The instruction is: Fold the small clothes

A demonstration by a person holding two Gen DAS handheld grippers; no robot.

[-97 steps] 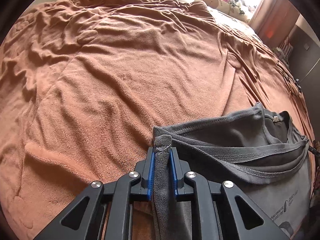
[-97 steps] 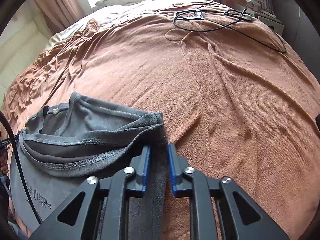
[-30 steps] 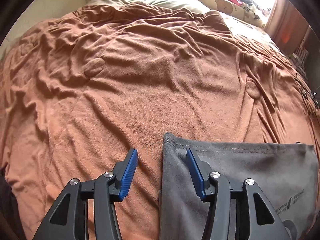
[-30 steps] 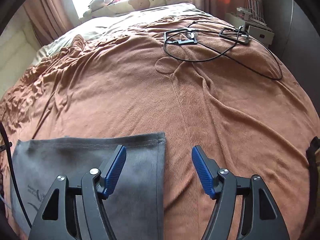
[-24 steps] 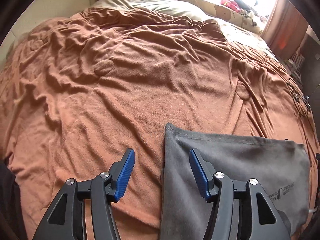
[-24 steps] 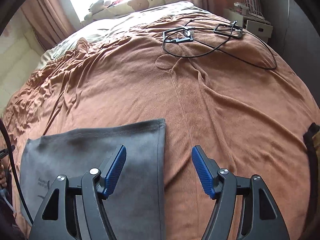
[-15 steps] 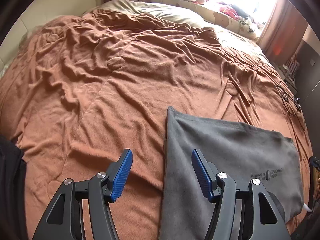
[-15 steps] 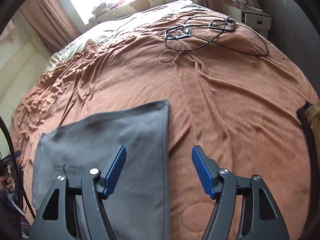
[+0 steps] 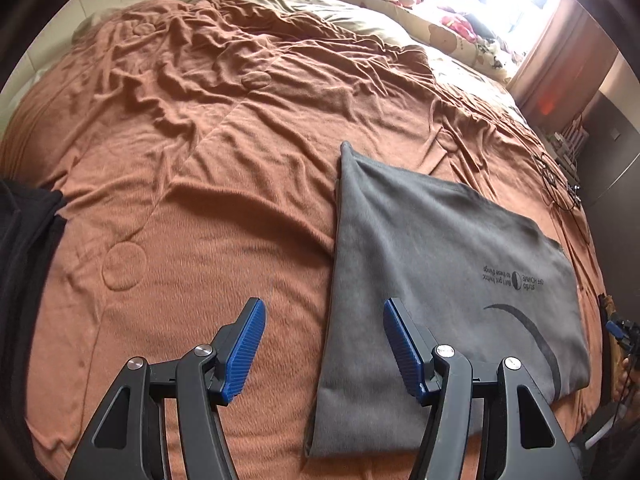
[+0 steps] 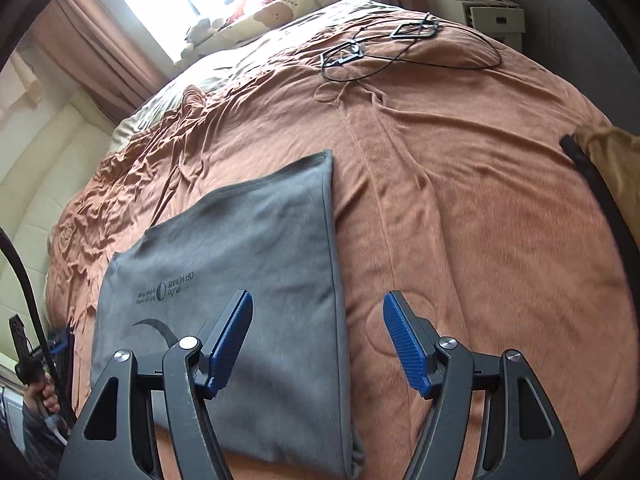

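Both tools spread wide above folded grey shirt (image 9: 440, 264), untouched.

Left wrist camera: I am looking forward and down along the left gripper (image 9: 322, 344), raised above the brown blanket (image 9: 208, 184), facing the window end of the bed. Right wrist camera: I am viewing along the right gripper (image 10: 318, 340), same heading, similar height. Shared ground: I am seeing the grey folded garment (image 9: 436, 272) (image 10: 248, 264) in both, lying right of centre in the left view, left of centre in the right. The black cables (image 10: 384, 52) are showing clearly only in the right view.
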